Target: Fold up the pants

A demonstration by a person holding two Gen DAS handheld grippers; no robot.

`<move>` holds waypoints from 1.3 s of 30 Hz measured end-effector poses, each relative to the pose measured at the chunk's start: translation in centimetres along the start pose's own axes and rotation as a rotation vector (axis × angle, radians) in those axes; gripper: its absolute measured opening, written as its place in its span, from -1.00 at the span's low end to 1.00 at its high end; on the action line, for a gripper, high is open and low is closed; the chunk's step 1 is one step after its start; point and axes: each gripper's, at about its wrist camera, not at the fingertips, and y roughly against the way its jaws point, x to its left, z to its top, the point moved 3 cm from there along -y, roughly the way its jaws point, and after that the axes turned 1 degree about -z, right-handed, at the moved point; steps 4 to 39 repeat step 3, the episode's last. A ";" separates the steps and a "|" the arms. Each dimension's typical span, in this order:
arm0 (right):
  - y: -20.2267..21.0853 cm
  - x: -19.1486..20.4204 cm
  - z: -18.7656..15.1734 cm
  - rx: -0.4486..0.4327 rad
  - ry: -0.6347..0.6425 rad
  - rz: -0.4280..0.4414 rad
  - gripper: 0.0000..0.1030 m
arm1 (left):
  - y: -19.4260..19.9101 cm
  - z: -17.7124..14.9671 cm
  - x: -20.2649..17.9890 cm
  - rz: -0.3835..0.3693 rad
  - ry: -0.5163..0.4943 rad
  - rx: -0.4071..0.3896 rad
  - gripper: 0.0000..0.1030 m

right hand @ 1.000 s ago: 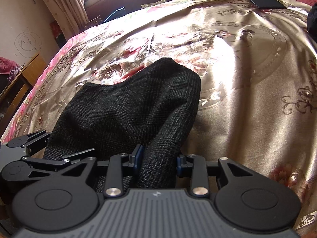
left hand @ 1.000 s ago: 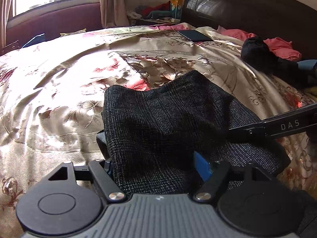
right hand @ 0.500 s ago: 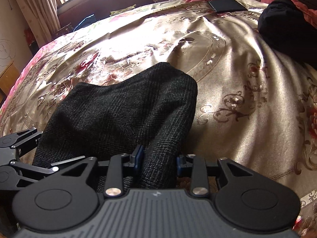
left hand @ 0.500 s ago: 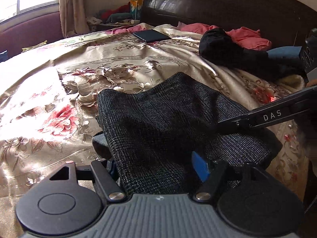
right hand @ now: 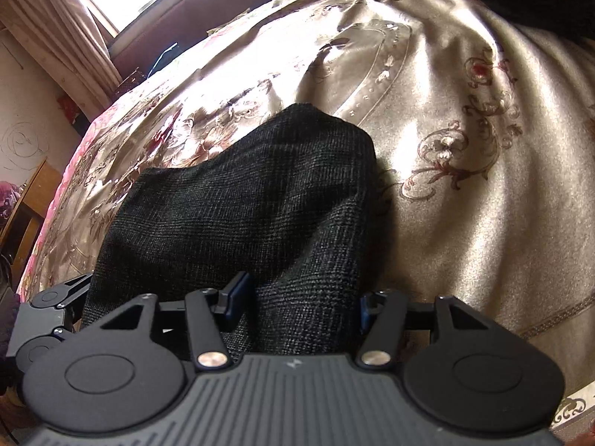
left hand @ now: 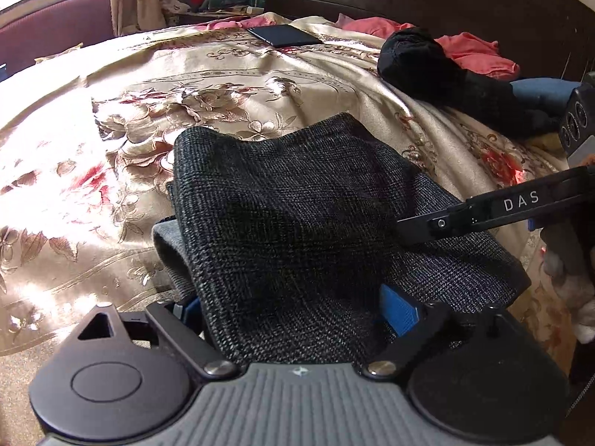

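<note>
The dark grey checked pants [left hand: 297, 215] lie folded in a thick bundle on the gold floral bedspread [left hand: 111, 141]. My left gripper [left hand: 293, 308] is shut on the near edge of the bundle, its blue pads pressed into the cloth. My right gripper [right hand: 297, 301] is shut on the pants [right hand: 241, 204] too, gripping a bunched fold. The right gripper's black finger marked DAS [left hand: 483, 212] shows at the right of the left wrist view, lying on the pants. The left gripper's side [right hand: 48, 319] shows at the lower left of the right wrist view.
A black garment [left hand: 438, 70] and pink clothes [left hand: 472, 52] lie near the dark headboard [left hand: 446, 3]. A dark tablet [left hand: 284, 35] lies at the far side of the bed. A window and curtain [right hand: 74, 26] are at the left.
Both grippers, still holding the pants, have swung the bundle round towards the headboard side; the black garment and headboard now show closer.
</note>
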 end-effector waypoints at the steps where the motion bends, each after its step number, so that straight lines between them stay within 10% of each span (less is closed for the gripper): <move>1: -0.2 -0.4 -0.1 -0.009 -0.021 0.014 0.08 | -0.3 0.1 -0.2 0.010 -0.004 0.002 1.00; 39: -0.3 -0.9 -0.3 -0.023 -0.056 0.034 0.00 | -0.4 0.3 -0.4 0.022 -0.008 -0.006 0.99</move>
